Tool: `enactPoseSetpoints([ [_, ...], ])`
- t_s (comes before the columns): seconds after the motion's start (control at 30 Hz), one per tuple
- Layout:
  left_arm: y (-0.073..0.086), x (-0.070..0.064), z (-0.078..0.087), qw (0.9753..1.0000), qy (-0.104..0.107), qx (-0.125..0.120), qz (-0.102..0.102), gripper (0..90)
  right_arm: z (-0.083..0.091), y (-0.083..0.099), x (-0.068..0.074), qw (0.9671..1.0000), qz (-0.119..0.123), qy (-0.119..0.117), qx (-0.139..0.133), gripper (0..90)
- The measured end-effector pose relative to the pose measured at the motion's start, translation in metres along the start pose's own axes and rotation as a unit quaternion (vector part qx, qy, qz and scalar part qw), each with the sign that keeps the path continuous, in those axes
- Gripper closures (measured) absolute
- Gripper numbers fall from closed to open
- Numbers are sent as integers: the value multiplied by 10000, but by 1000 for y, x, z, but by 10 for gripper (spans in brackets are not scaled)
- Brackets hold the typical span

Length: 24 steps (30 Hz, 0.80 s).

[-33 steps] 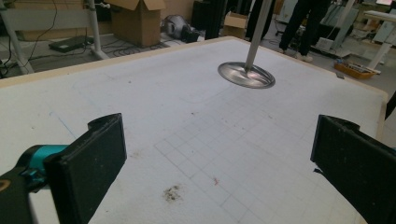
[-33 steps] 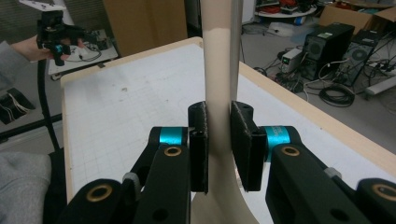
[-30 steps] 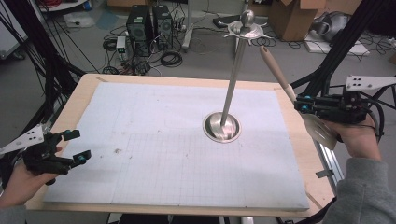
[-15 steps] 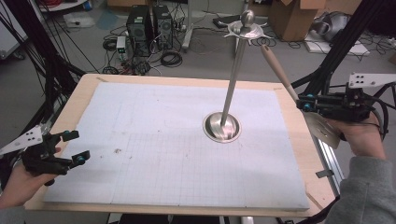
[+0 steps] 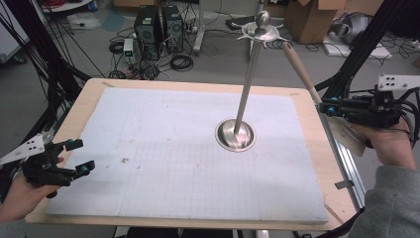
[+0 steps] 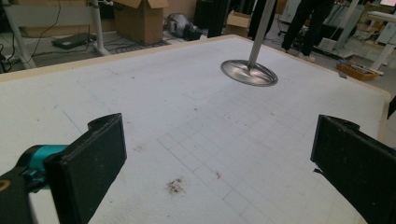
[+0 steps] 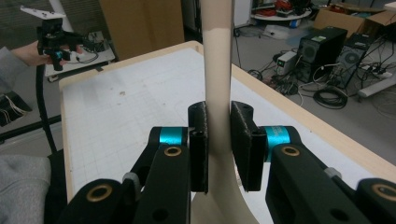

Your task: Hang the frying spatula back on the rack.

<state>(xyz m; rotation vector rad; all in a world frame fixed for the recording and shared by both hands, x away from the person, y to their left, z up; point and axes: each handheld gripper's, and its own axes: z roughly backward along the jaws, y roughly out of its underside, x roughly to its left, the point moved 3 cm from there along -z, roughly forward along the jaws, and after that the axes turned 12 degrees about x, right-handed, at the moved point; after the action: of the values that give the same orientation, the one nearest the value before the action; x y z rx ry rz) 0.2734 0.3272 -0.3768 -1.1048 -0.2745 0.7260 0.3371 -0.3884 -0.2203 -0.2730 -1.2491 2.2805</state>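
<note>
A tall metal stand (image 5: 246, 87) rises from a round base (image 5: 236, 135) on the white grid mat (image 5: 163, 148), with small hooks (image 5: 262, 33) around its top. My right gripper (image 5: 324, 106) is at the table's right edge, shut on the handle of a beige spatula (image 5: 298, 69). The handle slants up towards the hooks, and its tip is close beside them. In the right gripper view the handle (image 7: 217, 70) stands clamped between the jaws of my right gripper (image 7: 218, 140). My left gripper (image 5: 79, 156) hovers open at the mat's front left, nothing between its fingers (image 6: 93, 158).
The stand's base (image 6: 249, 72) lies far ahead of my left gripper (image 6: 219, 130). The wooden table edge (image 5: 307, 99) borders the mat. Computer towers (image 5: 158, 29), cables and cardboard boxes (image 5: 307, 20) sit on the floor beyond the table.
My right gripper and the spatula have drifted slightly to the right and up. The left gripper has hardly moved and stays open.
</note>
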Motion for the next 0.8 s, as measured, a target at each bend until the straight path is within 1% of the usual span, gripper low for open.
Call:
enactPoseSetpoints([
  [0.17,1,1,0,10000,-14,24,9,39,2,-1,-2,9999,-60,-30,-92,780],
  [0.33,2,1,0,10000,-12,26,20,39,4,-3,-3,9999,-96,-3,-74,780],
  [0.4,2,1,0,10000,-3,24,20,39,3,-4,-4,9999,-77,50,-81,780],
  [0.57,2,1,2,10000,-18,-6,33,39,3,-6,-5,9998,-106,49,-128,780],
  [0.7,2,1,3,10000,-23,-10,35,39,2,-6,-7,9998,-171,40,-101,780],
  [0.77,2,1,3,10000,-25,-4,40,39,2,-6,-7,9997,-194,-1,-116,780],
  [0.8,2,1,2,10000,-26,2,35,39,1,-6,-7,9998,-174,15,-119,780],
])
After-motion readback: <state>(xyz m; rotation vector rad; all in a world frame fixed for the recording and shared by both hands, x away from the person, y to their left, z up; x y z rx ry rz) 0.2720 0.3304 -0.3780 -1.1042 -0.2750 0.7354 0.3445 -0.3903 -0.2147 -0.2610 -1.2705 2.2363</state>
